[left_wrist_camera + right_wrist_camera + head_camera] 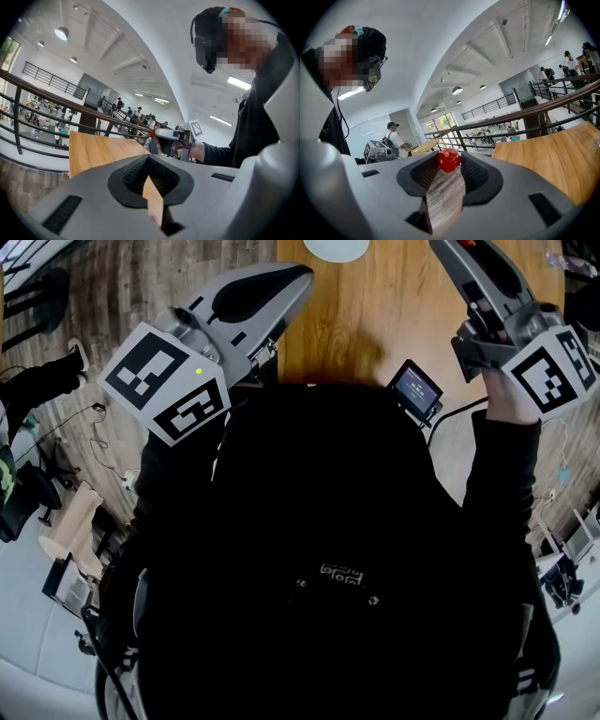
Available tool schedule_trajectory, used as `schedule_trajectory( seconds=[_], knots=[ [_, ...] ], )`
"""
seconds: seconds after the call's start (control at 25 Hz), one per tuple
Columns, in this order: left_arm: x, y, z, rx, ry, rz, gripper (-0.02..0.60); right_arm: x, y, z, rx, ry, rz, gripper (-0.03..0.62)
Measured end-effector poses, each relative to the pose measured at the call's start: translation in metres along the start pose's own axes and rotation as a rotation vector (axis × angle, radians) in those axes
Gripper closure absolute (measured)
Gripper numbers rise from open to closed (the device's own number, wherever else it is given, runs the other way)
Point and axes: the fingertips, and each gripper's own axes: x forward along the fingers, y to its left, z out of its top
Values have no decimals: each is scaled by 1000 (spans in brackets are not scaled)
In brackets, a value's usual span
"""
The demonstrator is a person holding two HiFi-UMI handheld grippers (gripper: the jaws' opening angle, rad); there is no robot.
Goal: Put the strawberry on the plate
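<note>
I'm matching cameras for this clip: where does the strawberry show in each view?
Head view: strawberry, only a red sliver at the top edge, right of centre.
Left gripper view, small, just right of centre, at the tip of the right gripper.
Right gripper view, centre, pinched between the jaws.
Shared landmark: the wooden table.

Findings, head view: the counter (403, 306) lay ahead of my body. The plate (336, 247) sat on it farther off, between the two grippers. My left gripper (295, 282) stood at the counter's left edge, and my right gripper (450, 155) over its right side. The strawberry (449, 161) sat between the right jaws, at their tips. A small screen (417, 388) stood at the near edge, left of my right hand (509, 395).
</note>
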Motion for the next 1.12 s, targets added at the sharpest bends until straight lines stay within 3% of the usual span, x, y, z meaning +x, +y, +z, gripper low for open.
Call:
schedule_trajectory(
  seconds=[0.72,1.12],
  knots=[
    [-9,3,-10,-56,-21,38,583,29,-5,-10,8,55,37,437],
    [-13,2,-14,-88,-32,41,583,45,-21,-25,64,95,28,437]
  ],
)
